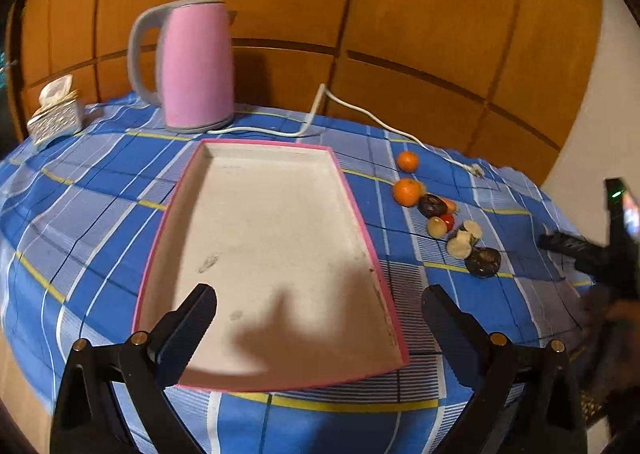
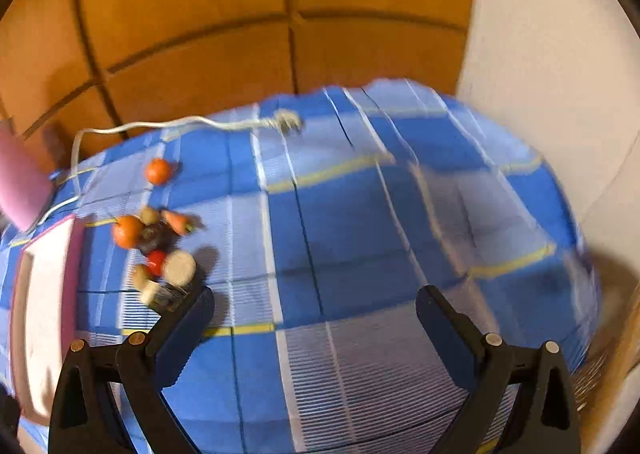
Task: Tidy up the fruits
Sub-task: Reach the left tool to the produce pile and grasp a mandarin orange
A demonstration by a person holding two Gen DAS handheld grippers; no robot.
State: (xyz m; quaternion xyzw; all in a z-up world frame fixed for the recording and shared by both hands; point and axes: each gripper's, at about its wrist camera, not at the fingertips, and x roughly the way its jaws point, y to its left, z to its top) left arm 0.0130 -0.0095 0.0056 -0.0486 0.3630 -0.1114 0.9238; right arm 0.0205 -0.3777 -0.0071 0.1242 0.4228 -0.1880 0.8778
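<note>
A white tray with a pink rim (image 1: 362, 230) lies on the checked blue tablecloth, nothing in it. Right of it lies a row of small fruits: two oranges (image 1: 407, 192), a dark fruit (image 1: 432, 206), a small red one (image 1: 447, 220), pale ones (image 1: 459, 246) and another dark one (image 1: 483, 262). My left gripper (image 1: 320, 328) is open and empty above the tray's near end. My right gripper (image 2: 314, 320) is open and empty over the cloth, the fruit cluster (image 2: 154, 246) just left of its left finger (image 2: 188, 328). The right gripper also shows in the left wrist view (image 1: 592, 254).
A pink kettle (image 1: 196, 66) stands behind the tray, its white cord (image 1: 360, 110) running right along the table's back to a plug (image 2: 286, 120). A tissue box (image 1: 56, 112) sits at the back left. Wooden panels stand behind the table and a white wall to the right.
</note>
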